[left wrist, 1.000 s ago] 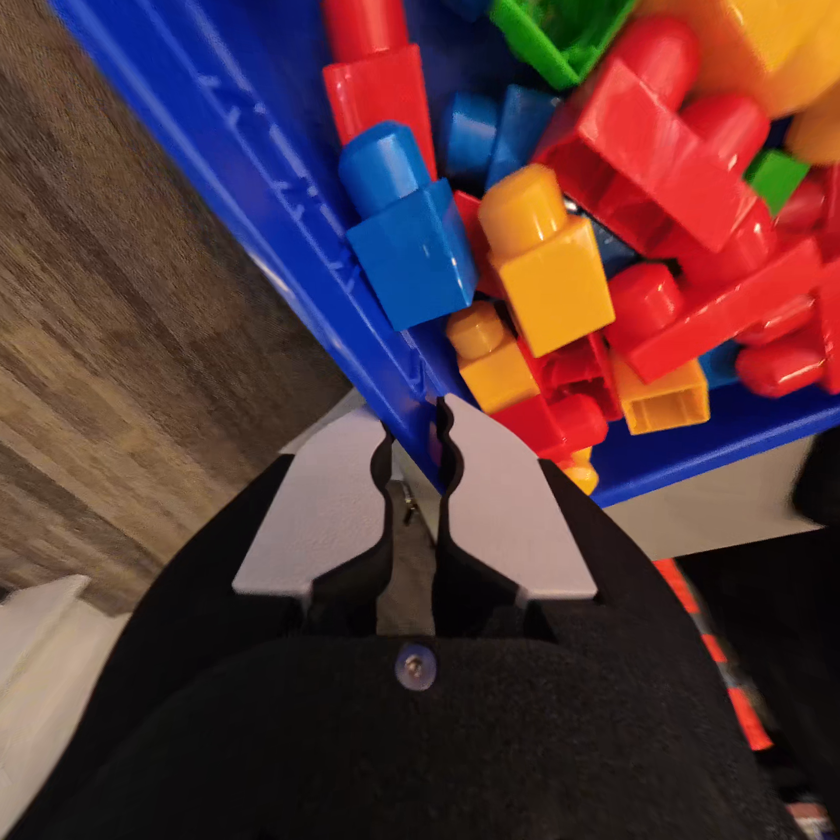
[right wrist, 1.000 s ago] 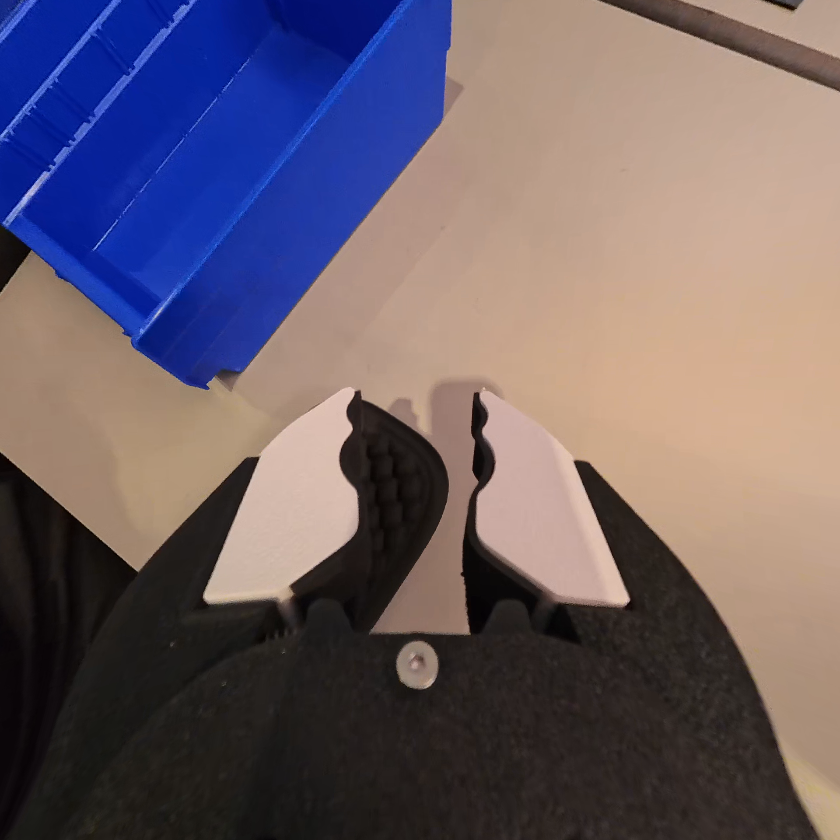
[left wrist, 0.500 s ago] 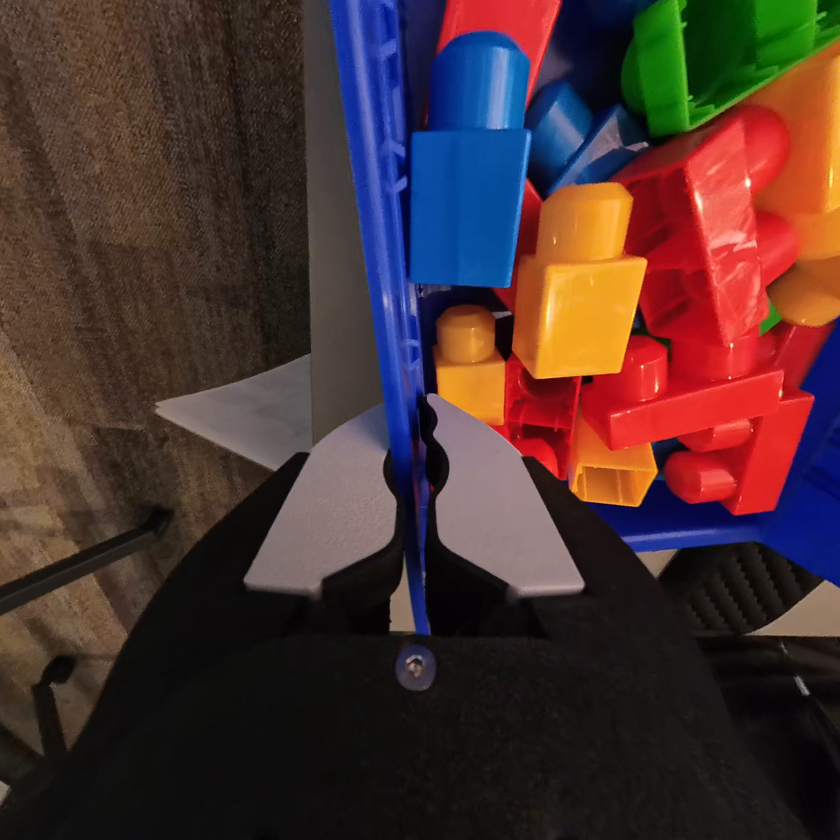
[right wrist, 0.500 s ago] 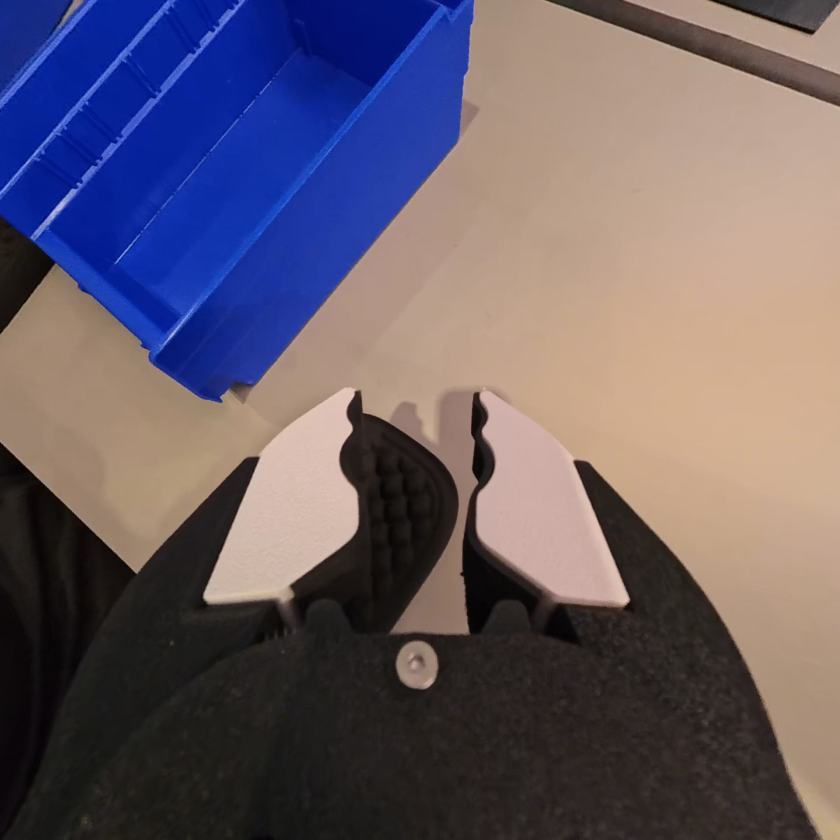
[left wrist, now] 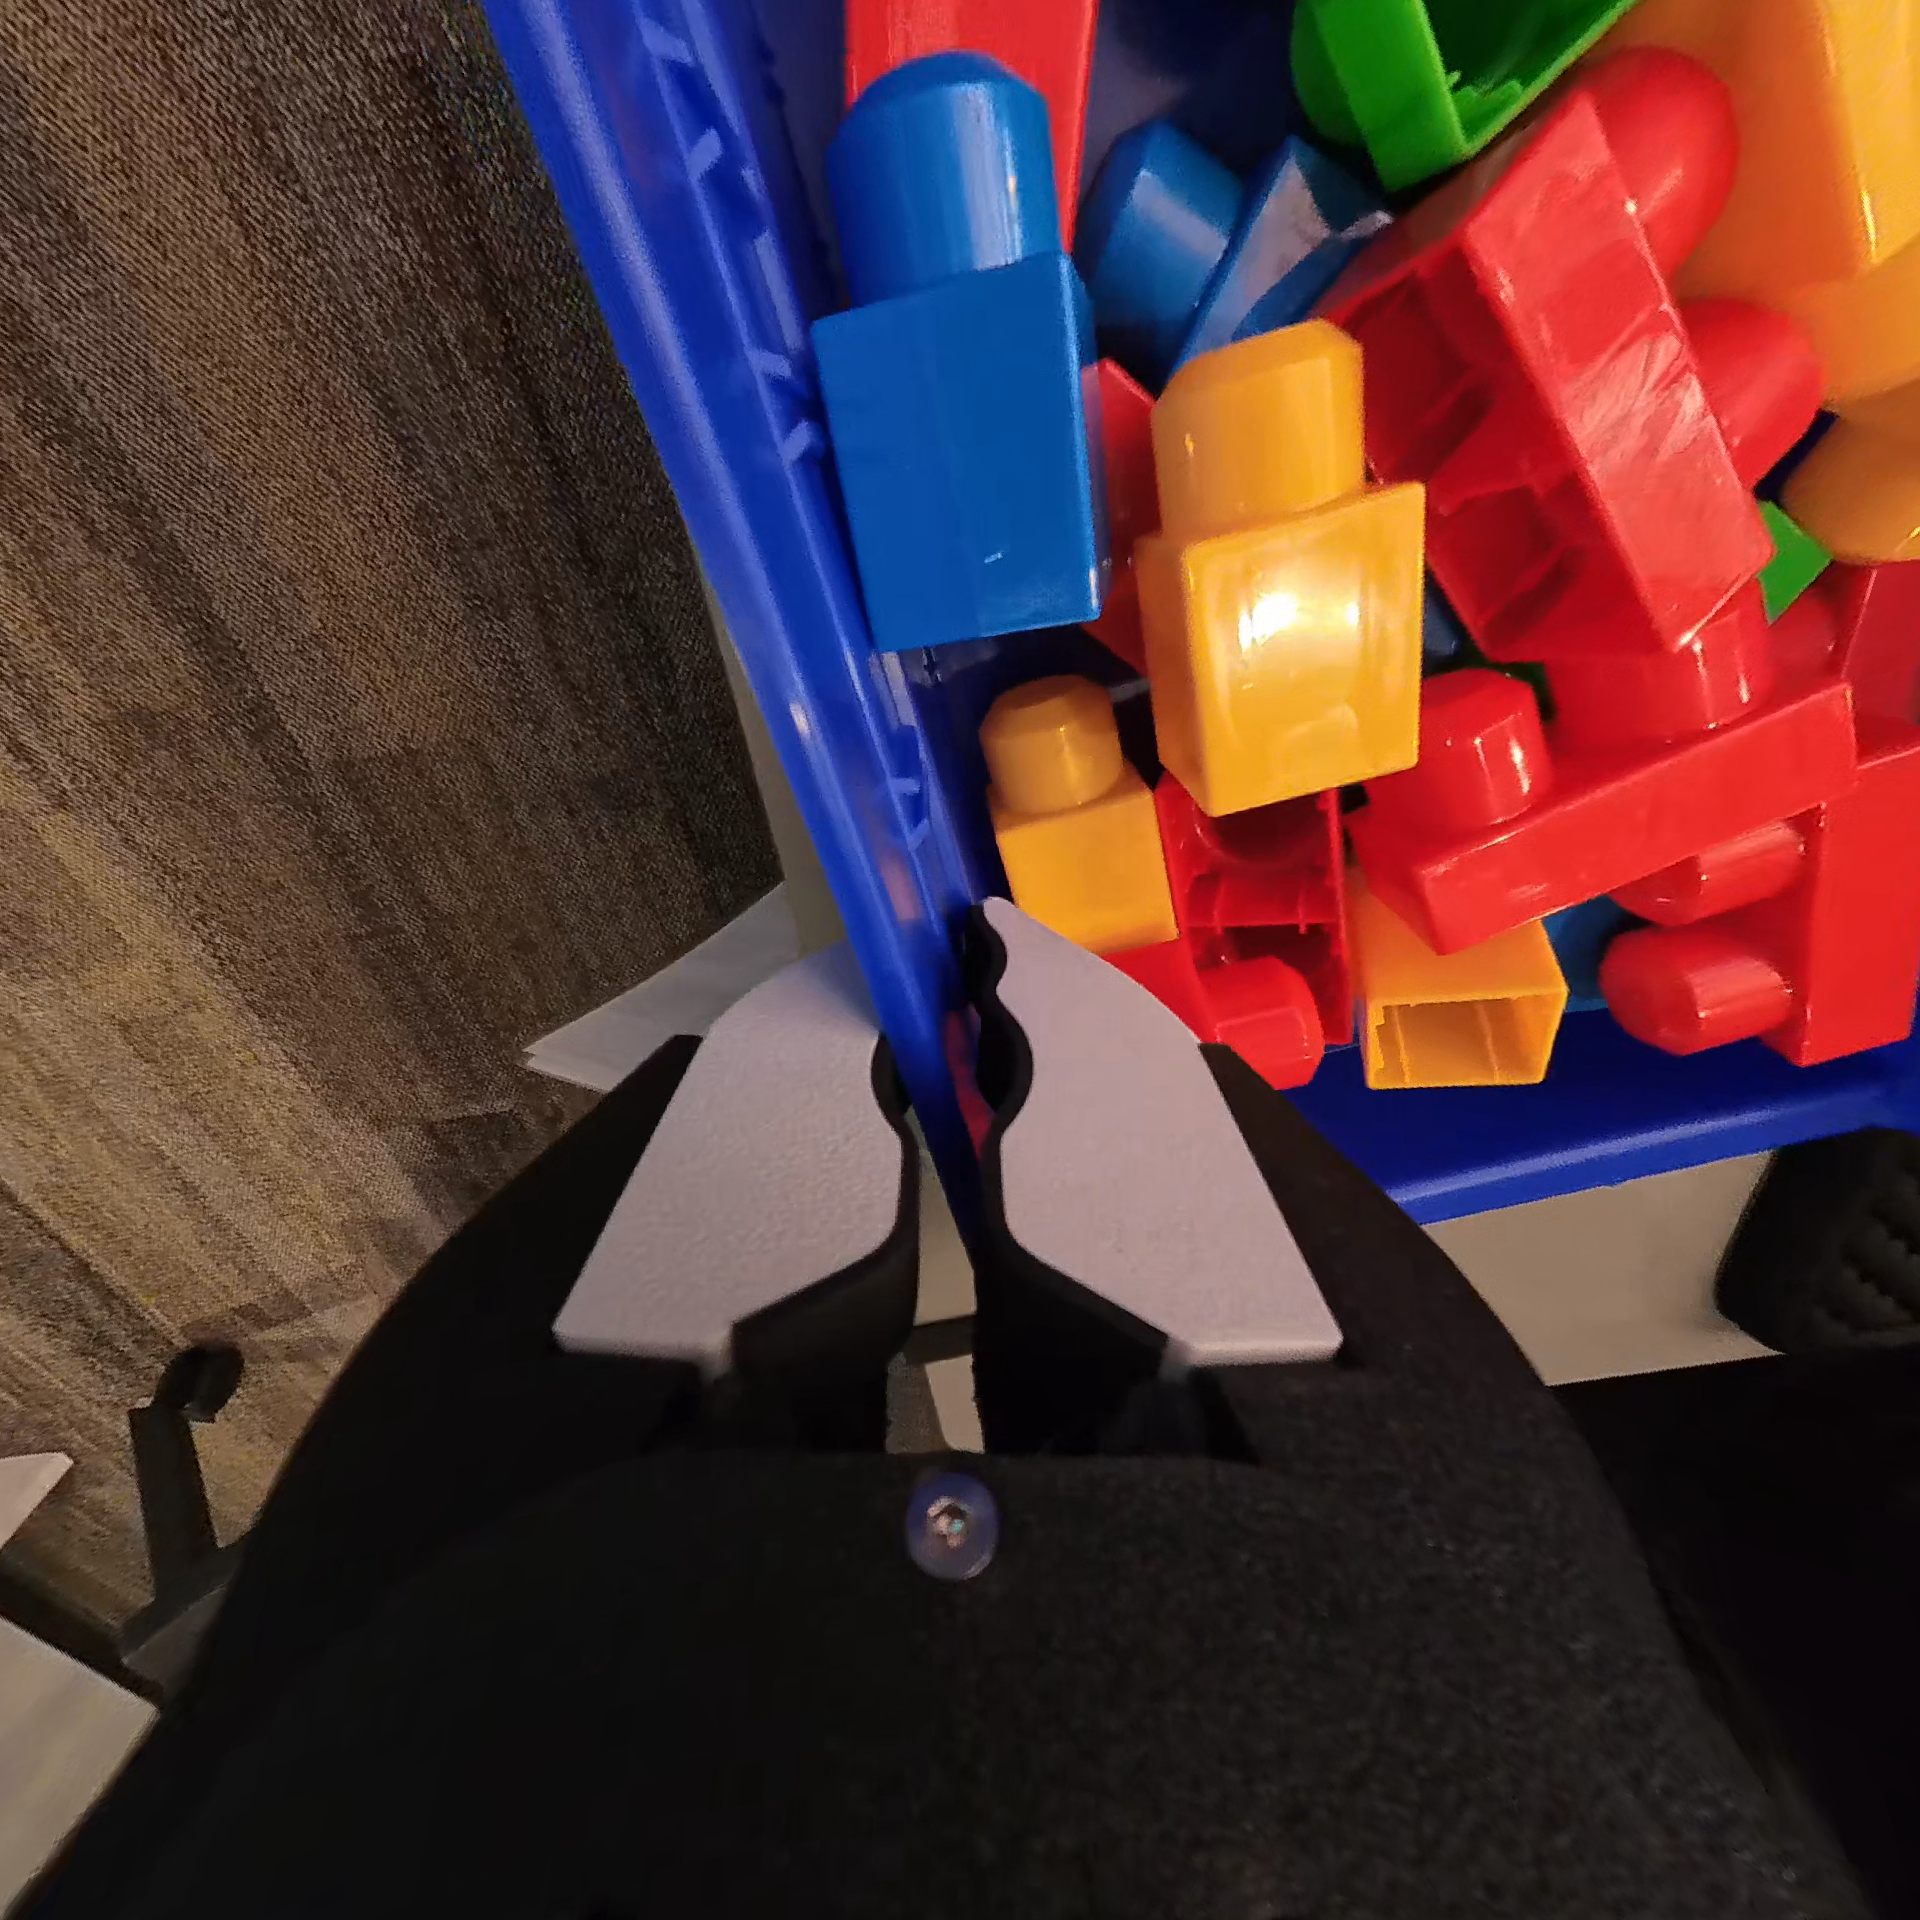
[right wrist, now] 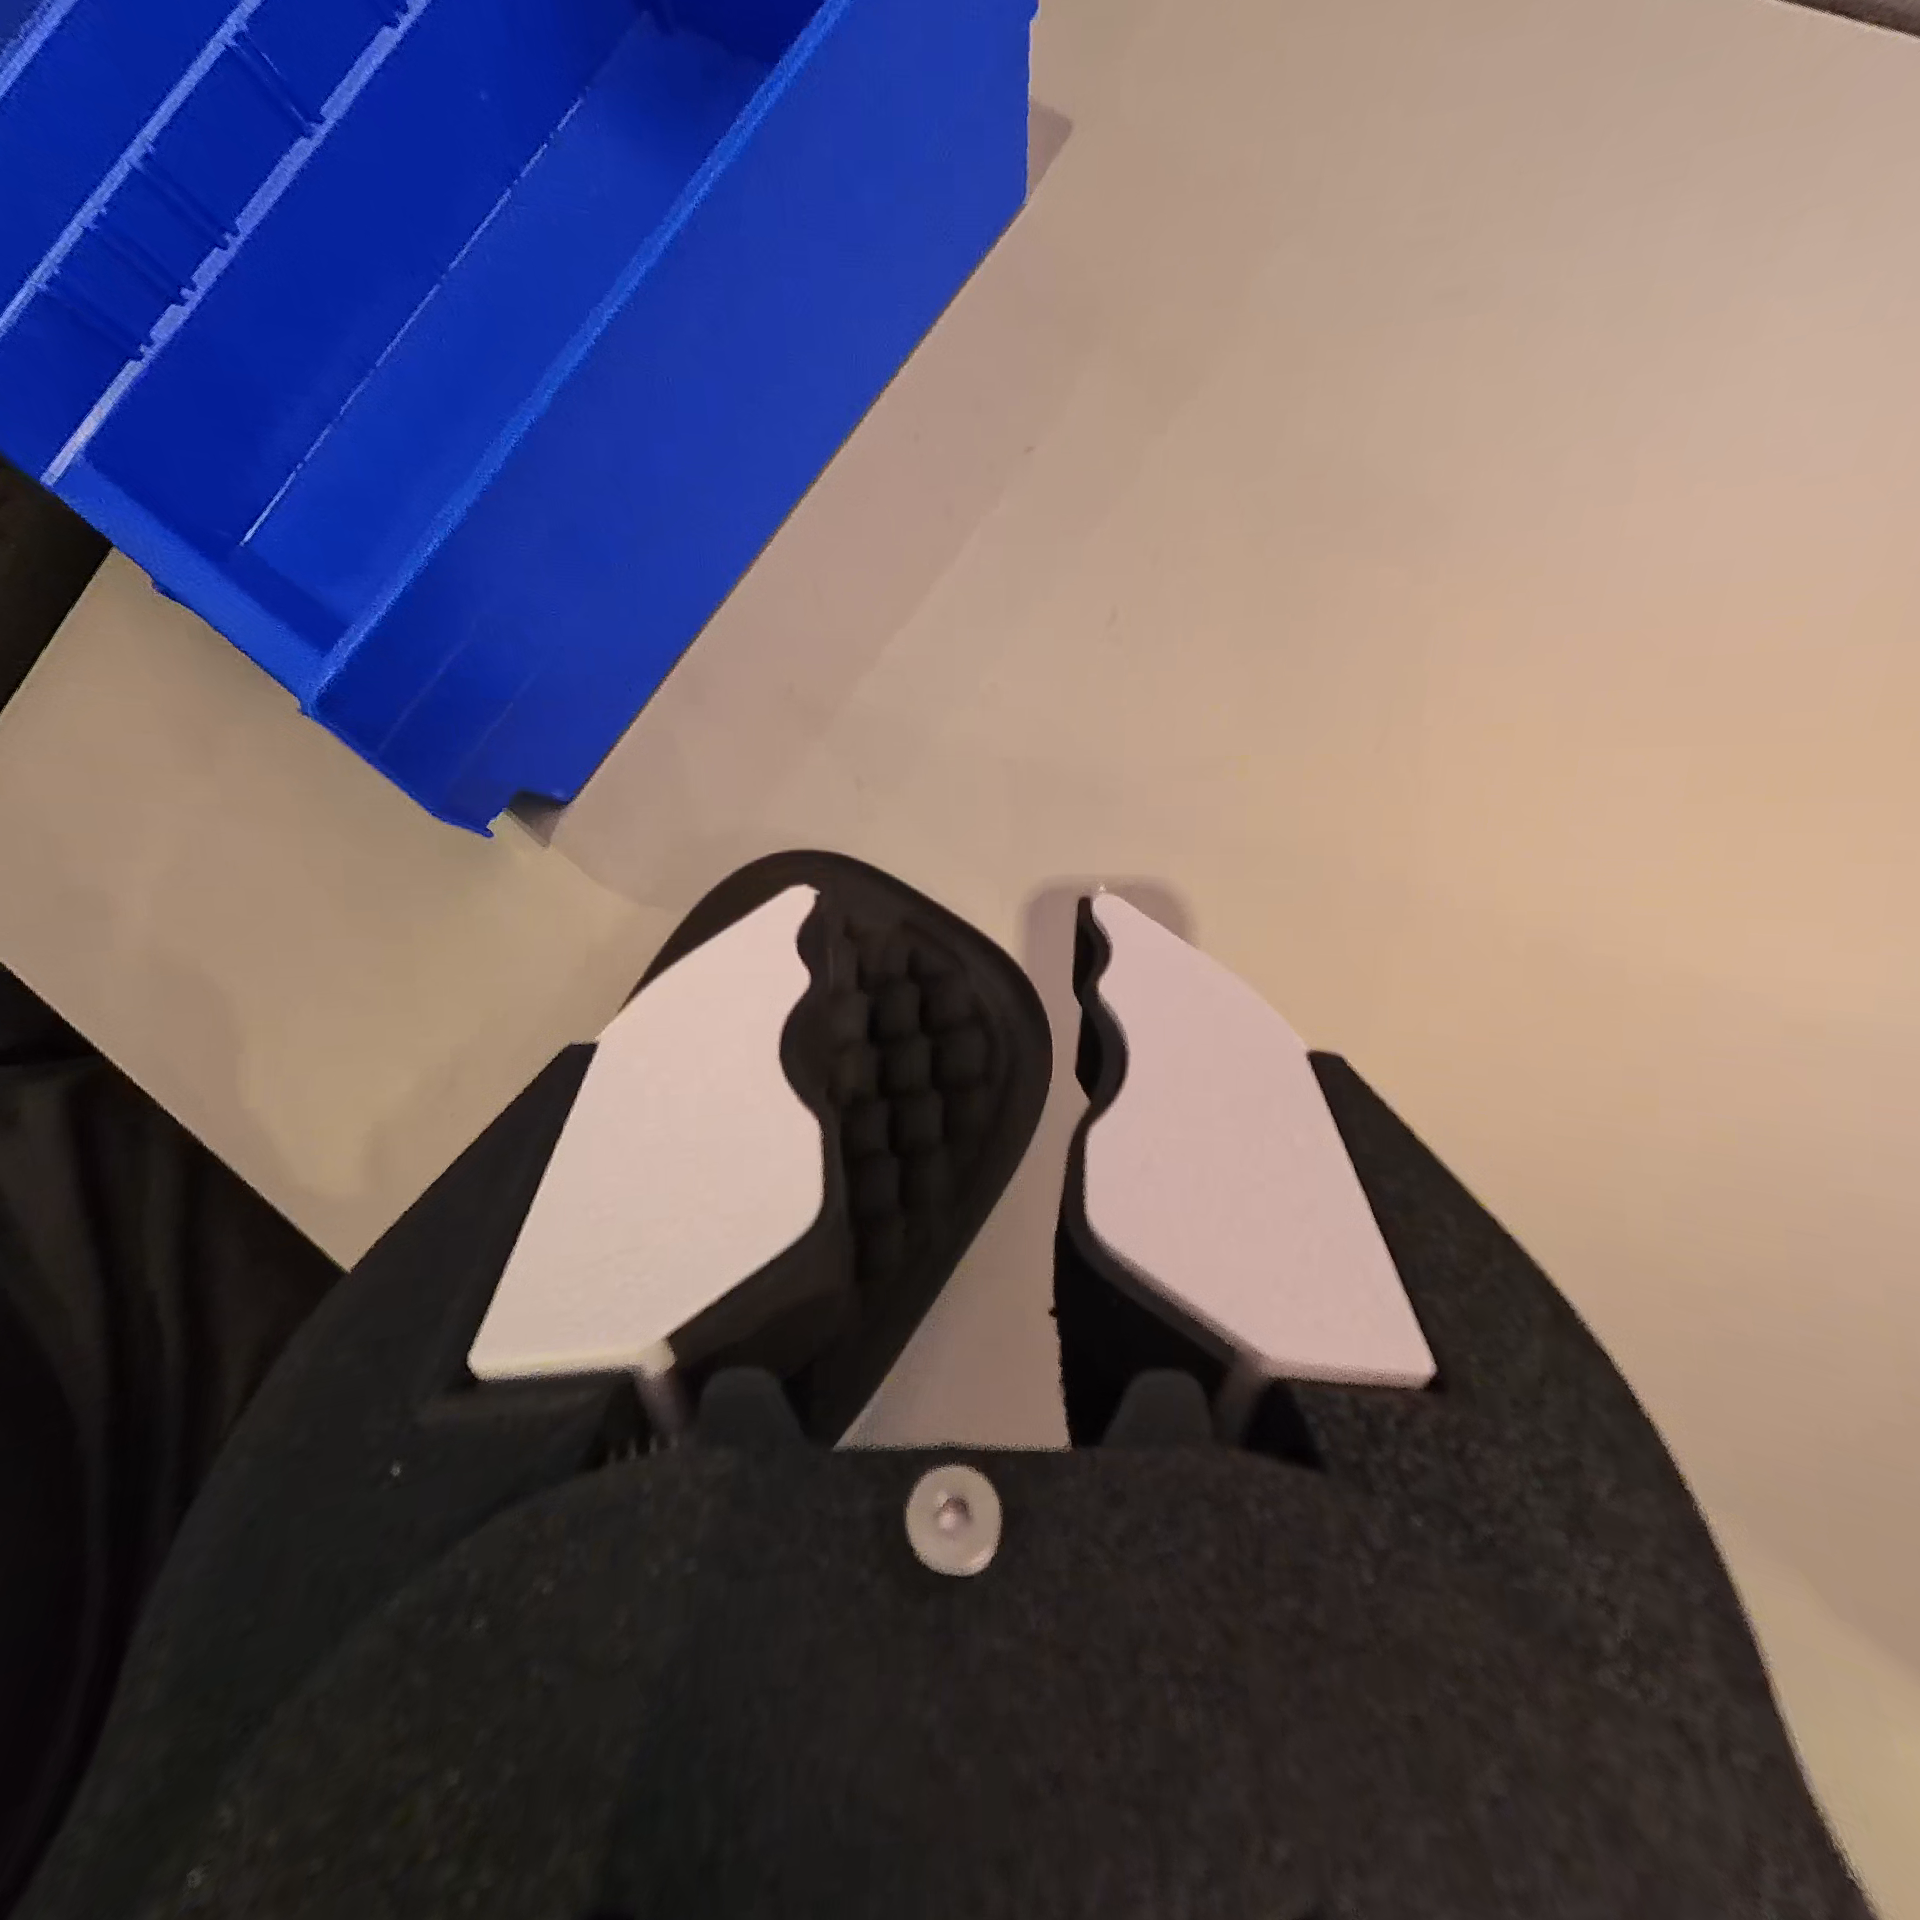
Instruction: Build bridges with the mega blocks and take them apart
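Note:
My left gripper [left wrist: 951,971] is shut on the side wall of a blue bin [left wrist: 727,436] and holds it tilted. The bin holds several mega blocks: a blue one [left wrist: 956,457] against the wall, a yellow one [left wrist: 1278,623], a smaller yellow one [left wrist: 1070,831], red ones [left wrist: 1579,416] and a green one [left wrist: 1444,94]. My right gripper [right wrist: 951,920] is open and empty, low over the beige table [right wrist: 1455,520]. A second blue bin [right wrist: 468,343], empty, stands on the table to its upper left.
Brown-grey carpet floor [left wrist: 312,623] shows left of the held bin. A black chair base [left wrist: 177,1455] and white paper [left wrist: 665,1018] lie below. The table's near edge [right wrist: 187,1122] runs just left of my right gripper. There is about 80 centimetres between the tips of the two grippers.
The held bin has swung and tilted in the left view, and the blocks inside have shifted. In the right view the empty bin has slid towards the upper left as my right gripper moved.

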The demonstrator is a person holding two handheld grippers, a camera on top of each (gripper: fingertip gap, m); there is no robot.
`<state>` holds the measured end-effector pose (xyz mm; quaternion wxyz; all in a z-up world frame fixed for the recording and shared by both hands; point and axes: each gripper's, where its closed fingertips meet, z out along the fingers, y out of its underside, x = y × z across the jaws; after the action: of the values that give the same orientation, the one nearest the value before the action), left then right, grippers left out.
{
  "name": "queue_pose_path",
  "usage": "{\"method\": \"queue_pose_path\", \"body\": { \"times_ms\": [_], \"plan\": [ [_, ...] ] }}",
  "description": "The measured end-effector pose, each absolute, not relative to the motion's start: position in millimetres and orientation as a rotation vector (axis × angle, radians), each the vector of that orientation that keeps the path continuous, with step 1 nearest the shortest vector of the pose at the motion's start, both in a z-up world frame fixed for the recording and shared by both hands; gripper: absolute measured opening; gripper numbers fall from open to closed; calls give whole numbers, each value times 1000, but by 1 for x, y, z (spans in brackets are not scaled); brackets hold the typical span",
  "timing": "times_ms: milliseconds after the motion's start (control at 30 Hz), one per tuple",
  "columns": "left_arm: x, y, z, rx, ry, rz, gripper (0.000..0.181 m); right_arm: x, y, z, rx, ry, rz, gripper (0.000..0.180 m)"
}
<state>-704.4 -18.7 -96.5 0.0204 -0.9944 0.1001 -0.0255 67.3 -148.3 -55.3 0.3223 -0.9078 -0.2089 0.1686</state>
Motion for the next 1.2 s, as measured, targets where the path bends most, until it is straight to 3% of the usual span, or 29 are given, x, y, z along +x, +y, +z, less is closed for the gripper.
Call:
{"method": "queue_pose_path", "body": {
  "times_ms": [600,867,967,1067,1133,1200],
  "plan": [
    [-720,-2,-97,-3083,328,-24,6,56,-147,-55,-2350,-392,510,43],
    [-718,10,-96,-2891,225,-65,15,-37,-92,-46,-2332,-326,682,77],
    [-714,12,-92,-2819,146,-186,25,-61,-66,-57,-2434,-354,593,76],
    [-711,14,-80,-2731,82,-280,30,-77,-45,-76,-2569,-392,481,70],
    [-709,16,-67,-2657,64,-336,30,-76,-39,-97,-2701,-442,318,52],
    [-707,16,-50,-2591,72,-395,35,-75,-41,-114,-2835,-496,207,23]
  ]
}}
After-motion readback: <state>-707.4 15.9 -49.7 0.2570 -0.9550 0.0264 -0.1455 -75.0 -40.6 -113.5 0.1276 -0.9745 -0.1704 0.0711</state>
